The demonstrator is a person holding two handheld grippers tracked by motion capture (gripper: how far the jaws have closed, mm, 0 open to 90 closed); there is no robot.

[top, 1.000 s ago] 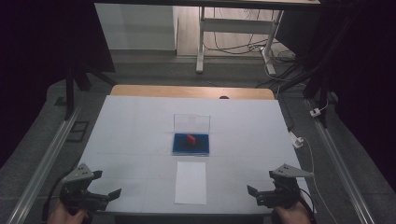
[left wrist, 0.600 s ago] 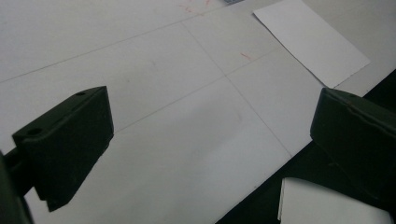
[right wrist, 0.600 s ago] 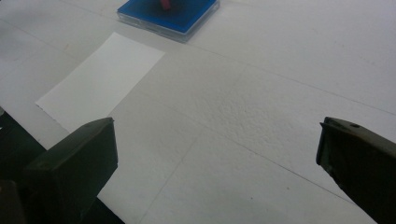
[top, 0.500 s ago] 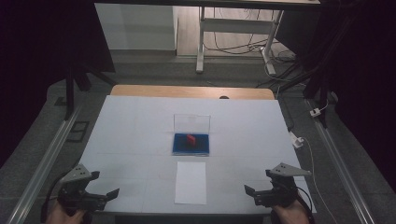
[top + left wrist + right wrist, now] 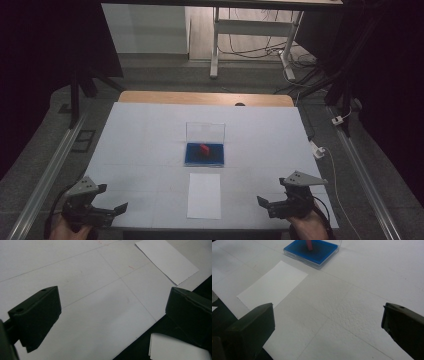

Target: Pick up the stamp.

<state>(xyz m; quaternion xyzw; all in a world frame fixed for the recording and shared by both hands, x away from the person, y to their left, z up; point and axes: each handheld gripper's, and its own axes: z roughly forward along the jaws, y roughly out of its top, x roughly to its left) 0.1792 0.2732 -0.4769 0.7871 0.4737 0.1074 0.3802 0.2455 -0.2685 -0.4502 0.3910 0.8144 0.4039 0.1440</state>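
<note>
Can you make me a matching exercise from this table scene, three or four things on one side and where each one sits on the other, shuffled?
Things:
1. blue tray
2. sheet of paper
3. left gripper
4. right gripper

Places:
A. near right corner of the table, jaws open
B. middle of the table, red piece inside
C. near left corner of the table, jaws open
D. flat near the front edge, just in front of the tray

Pairs: 1-B, 2-D, 3-C, 4-A

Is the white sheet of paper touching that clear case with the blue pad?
Apart. The high view shows a strip of bare table between the white rectangular paper sheet and the clear plastic case with a blue pad.
</note>
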